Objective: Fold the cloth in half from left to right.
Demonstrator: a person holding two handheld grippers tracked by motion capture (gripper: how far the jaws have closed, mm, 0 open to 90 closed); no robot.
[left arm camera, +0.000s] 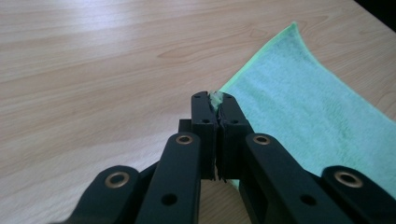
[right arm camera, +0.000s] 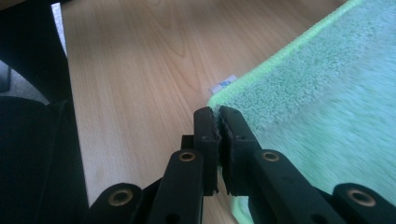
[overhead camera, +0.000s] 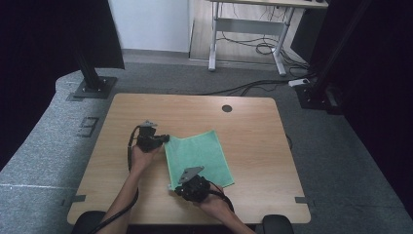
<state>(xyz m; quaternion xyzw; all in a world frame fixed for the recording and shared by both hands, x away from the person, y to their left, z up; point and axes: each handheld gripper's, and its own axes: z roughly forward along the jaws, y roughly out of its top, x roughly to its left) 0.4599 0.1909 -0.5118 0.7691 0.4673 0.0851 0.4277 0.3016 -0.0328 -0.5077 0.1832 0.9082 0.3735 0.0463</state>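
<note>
A green towel [overhead camera: 199,156] lies spread on the wooden table [overhead camera: 253,146], near its middle. My left gripper [overhead camera: 167,139] is at the towel's far left corner, and in the left gripper view [left arm camera: 215,99] its jaws are shut on that corner, with a bit of green cloth pinched at the tips. The towel [left arm camera: 308,112] runs away to the right there. My right gripper [overhead camera: 174,187] is at the towel's near left corner. Its jaws [right arm camera: 215,114] are shut on the edge of the towel [right arm camera: 317,93], beside a small white label [right arm camera: 222,84].
A round cable hole [overhead camera: 227,108] sits in the table near the far edge. Black stands [overhead camera: 92,83] rise beyond the table's far left and far right. A white desk frame [overhead camera: 248,34] with cables on the floor is farther back.
</note>
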